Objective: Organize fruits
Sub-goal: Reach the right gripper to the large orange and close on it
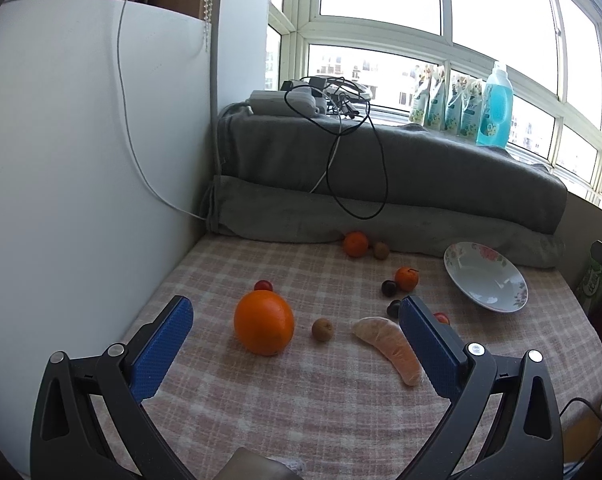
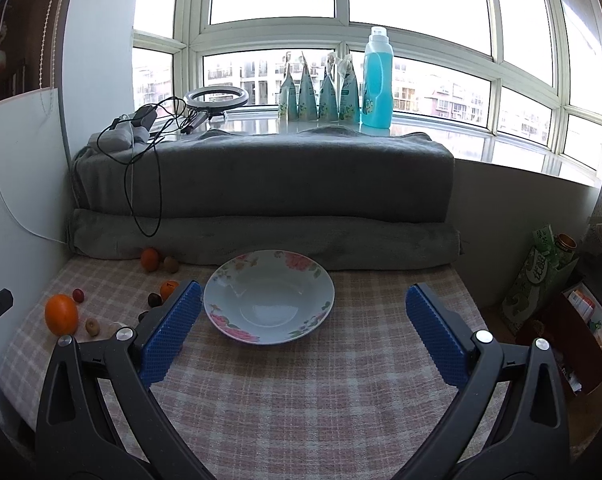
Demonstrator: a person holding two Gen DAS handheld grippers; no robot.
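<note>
Green carton (image 2: 539,270) printed 优酸, floral bowl (image 2: 269,297), large orange (image 1: 263,322)

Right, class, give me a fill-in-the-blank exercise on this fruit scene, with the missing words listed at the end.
1. The floral bowl holds ____ fruit.
2. Both the left claw and the right claw are ____.
3. The biggest fruit on the checked cloth is the large ____.
4. The peeled segment lies beside the left claw's ____ finger.

Missing words: no; open; orange; right
</note>
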